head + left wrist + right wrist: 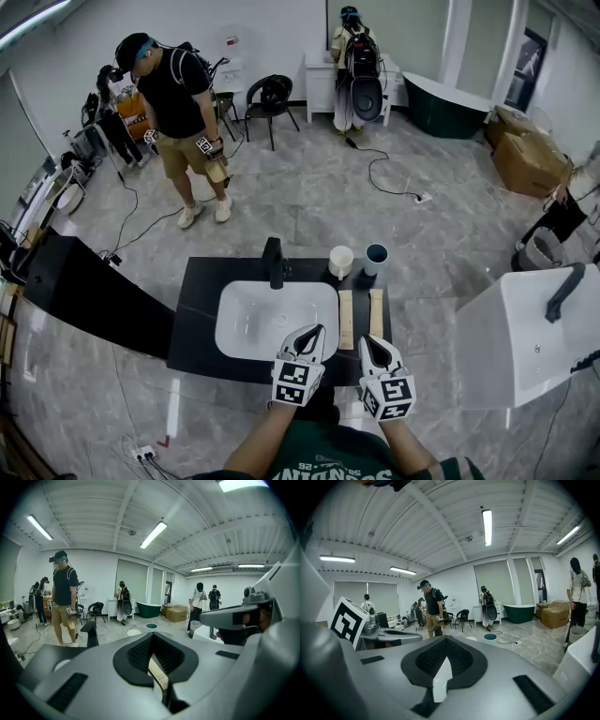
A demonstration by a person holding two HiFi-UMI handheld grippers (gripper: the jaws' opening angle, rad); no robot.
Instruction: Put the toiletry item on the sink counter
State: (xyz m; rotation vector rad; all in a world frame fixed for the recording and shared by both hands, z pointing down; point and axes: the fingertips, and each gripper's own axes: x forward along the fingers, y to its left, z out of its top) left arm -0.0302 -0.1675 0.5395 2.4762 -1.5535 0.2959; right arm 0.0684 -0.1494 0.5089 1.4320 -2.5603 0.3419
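Two long beige boxes (345, 319) (376, 312) lie side by side on the black sink counter (199, 323), just right of the white basin (272, 323). Behind them stand a white cup (340, 261) and a dark teal cup (376, 258). My left gripper (317, 330) hovers over the basin's near right corner, jaws shut and empty. My right gripper (365, 340) hangs over the counter's front edge by the boxes, also shut with nothing held. In the left gripper view, a beige box (158, 674) shows below the closed left gripper (152, 634).
A black faucet (273, 262) rises behind the basin. A white freestanding washbasin (520, 333) stands to the right and a black panel (89, 291) to the left. A person (178, 94) stands beyond the counter; cables cross the floor.
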